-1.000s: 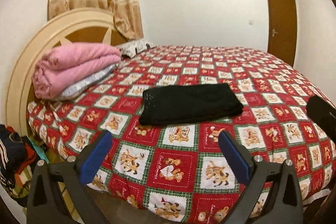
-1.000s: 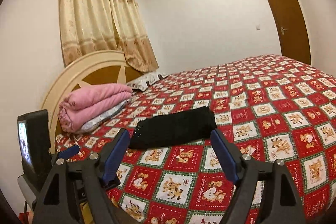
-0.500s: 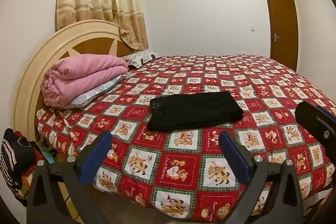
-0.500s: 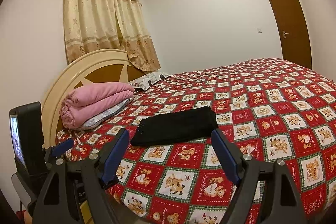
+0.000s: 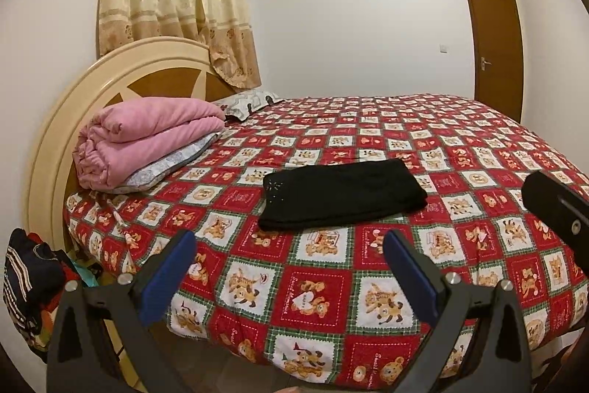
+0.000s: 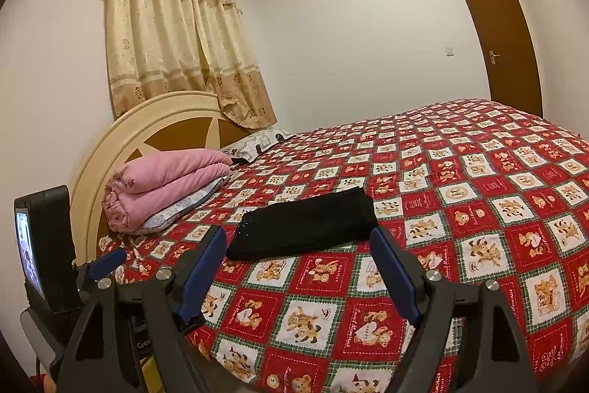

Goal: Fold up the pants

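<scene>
Lying flat, the black pants (image 5: 342,196) form a soft folded rectangle on the quilted bed (image 5: 478,150); left gripper (image 5: 289,256) and right gripper (image 6: 296,253) jaws gape wide, empty, near the bed's front edge.

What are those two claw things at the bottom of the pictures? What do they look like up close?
They are hand-held grippers. The left gripper and the right gripper look alike: two dark grey, angular plastic arms with triangular cut-outs and silver bolt heads, each ending in a flat blue pad. In the right wrist view, the left one also carries a black box with a small lit screen.
</scene>
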Motion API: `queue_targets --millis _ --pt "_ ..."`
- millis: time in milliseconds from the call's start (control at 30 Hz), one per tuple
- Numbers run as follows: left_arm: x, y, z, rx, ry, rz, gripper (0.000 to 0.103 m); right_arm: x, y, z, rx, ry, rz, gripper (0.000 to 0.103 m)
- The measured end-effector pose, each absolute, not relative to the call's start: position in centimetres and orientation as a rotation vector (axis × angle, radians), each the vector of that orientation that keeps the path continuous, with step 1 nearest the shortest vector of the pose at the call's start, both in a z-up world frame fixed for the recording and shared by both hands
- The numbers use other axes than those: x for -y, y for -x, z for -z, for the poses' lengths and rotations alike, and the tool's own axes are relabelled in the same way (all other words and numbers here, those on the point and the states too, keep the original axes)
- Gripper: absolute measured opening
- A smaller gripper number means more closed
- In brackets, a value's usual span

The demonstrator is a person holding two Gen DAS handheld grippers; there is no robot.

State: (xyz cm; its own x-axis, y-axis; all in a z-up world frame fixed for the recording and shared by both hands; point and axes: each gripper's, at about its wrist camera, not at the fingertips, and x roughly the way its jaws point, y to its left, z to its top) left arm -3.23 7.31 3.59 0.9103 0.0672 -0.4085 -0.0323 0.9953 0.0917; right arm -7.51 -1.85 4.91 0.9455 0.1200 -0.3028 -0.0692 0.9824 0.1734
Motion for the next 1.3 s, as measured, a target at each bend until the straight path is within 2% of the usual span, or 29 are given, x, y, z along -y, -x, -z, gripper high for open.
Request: queue_targets --millis 1300 --pt "-7.30 3.47 -4.45 -0.372 -0.089 -0.080 0.103 1.71 7.76 -4.98 -0.306 -0.171 -0.077 0.082"
